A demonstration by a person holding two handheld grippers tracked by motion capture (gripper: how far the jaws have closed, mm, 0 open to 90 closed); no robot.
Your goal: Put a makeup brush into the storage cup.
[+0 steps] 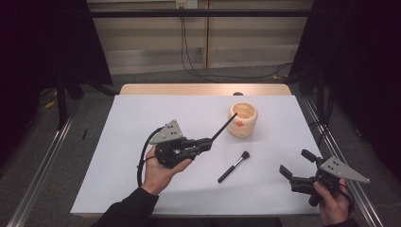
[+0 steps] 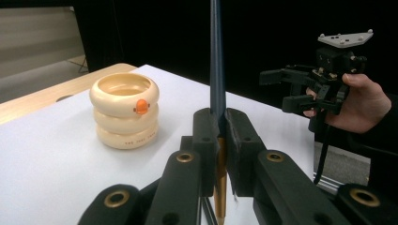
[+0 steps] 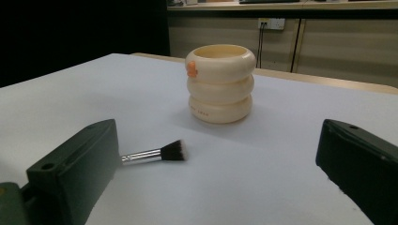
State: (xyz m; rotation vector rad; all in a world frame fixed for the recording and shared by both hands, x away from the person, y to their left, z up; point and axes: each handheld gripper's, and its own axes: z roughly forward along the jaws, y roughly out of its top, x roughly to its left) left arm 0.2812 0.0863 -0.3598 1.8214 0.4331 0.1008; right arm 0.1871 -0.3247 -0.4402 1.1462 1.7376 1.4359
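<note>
High view, left tongs (image 1: 208,143) clamp thin stick (image 1: 224,127) (tip toward cup (image 1: 242,120)), right tongs (image 1: 295,163) wide.

The left tongs (image 2: 219,136) clamped a thin dark stick (image 2: 216,70) upright; a cream ringed holder (image 2: 125,110) stood near the counter (image 2: 56,154)'s far edge; the right tongs (image 2: 293,89) hovered open beyond its side edge.

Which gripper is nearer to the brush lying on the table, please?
Judged from the high view alone, the left. The left gripper hovers just up-left of the brush, clamping a thin stick; the right gripper hangs open farther off to its right.
</note>
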